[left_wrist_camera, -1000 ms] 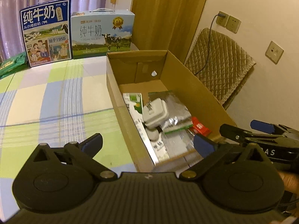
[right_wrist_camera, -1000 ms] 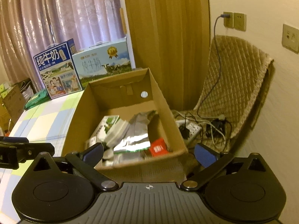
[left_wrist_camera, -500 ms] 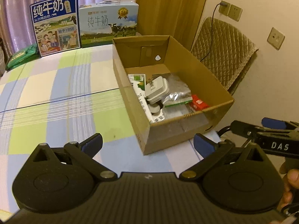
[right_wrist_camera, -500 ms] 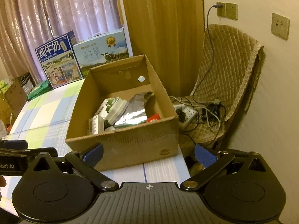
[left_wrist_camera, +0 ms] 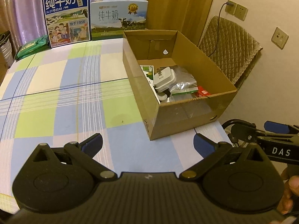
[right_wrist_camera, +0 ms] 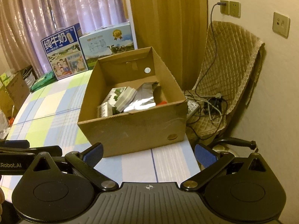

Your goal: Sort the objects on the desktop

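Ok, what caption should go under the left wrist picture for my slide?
Open left tool hovers over the checked tablecloth before a cardboard box holding a white charger and packets.

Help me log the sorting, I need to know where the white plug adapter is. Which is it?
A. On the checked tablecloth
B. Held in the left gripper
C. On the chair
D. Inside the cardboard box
D: the white plug adapter lies inside the cardboard box, on top of the packets there; both grippers are open and hold nothing.
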The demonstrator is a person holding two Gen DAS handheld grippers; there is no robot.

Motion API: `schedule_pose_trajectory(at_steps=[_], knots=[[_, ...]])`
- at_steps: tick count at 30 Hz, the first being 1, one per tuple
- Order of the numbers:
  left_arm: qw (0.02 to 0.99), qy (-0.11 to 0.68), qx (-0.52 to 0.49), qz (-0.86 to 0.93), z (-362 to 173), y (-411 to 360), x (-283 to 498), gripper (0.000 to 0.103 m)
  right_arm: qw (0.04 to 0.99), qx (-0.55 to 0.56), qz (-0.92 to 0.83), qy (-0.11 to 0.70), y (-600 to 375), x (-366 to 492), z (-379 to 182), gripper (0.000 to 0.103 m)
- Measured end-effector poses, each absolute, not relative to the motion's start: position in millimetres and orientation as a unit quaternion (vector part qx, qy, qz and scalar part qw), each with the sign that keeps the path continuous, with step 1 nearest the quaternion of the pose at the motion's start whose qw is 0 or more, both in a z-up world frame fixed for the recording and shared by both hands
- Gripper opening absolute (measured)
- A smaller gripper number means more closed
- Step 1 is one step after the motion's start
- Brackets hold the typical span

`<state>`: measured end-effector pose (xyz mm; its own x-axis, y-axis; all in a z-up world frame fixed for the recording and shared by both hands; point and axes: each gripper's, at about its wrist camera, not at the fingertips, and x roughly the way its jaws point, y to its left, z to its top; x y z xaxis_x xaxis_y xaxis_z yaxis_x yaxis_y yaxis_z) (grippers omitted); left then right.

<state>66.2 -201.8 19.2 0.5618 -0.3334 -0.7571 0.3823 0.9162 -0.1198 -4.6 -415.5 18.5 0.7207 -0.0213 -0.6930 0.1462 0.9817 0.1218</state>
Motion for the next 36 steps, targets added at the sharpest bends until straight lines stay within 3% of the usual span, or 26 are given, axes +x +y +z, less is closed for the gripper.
schedule_pose_trajectory(at_steps=[36], knots=[[0.883, 0.422, 0.026, -0.202, 16.3, -197.5, 60.3, 0.102, 0.924, 0.073, -0.047, 0.373, -406.8, -9.5, 20.6, 0.101]])
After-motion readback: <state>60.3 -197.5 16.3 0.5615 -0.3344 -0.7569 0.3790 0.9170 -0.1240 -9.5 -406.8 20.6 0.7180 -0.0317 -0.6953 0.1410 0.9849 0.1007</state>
